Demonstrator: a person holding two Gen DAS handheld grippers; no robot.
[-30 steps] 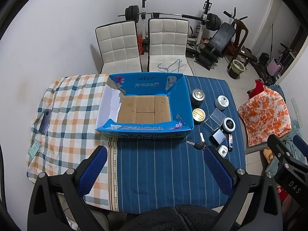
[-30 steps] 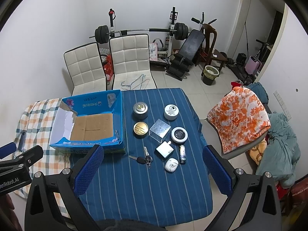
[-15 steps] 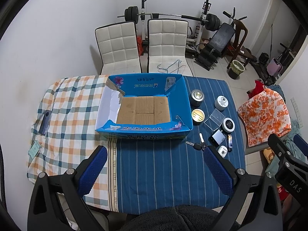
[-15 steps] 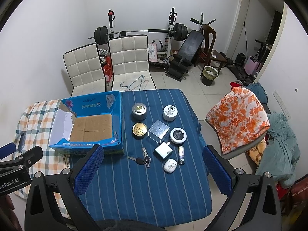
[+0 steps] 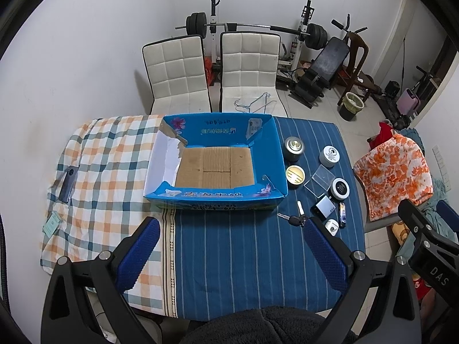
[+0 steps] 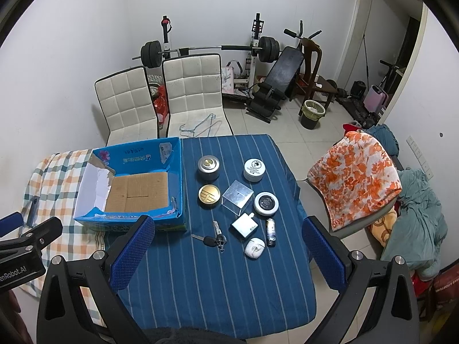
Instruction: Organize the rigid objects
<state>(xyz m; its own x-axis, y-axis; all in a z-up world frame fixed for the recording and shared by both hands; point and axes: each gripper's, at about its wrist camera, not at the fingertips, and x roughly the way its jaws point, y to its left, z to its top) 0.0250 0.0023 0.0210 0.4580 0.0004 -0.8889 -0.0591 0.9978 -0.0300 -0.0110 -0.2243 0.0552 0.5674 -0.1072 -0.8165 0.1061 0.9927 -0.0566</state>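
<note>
Black keys (image 5: 297, 220) partly behind hand-held gripper (image 5: 231, 233)

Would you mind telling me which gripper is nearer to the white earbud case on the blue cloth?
Right. The right gripper hangs open with the white earbud case just ahead between its fingers. The left gripper sits further left, in front of the blue box, the case beyond its right finger.

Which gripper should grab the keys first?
Right, probably. The right gripper is open, with the keys just ahead between its fingers; the left gripper faces the empty blue box.
</note>
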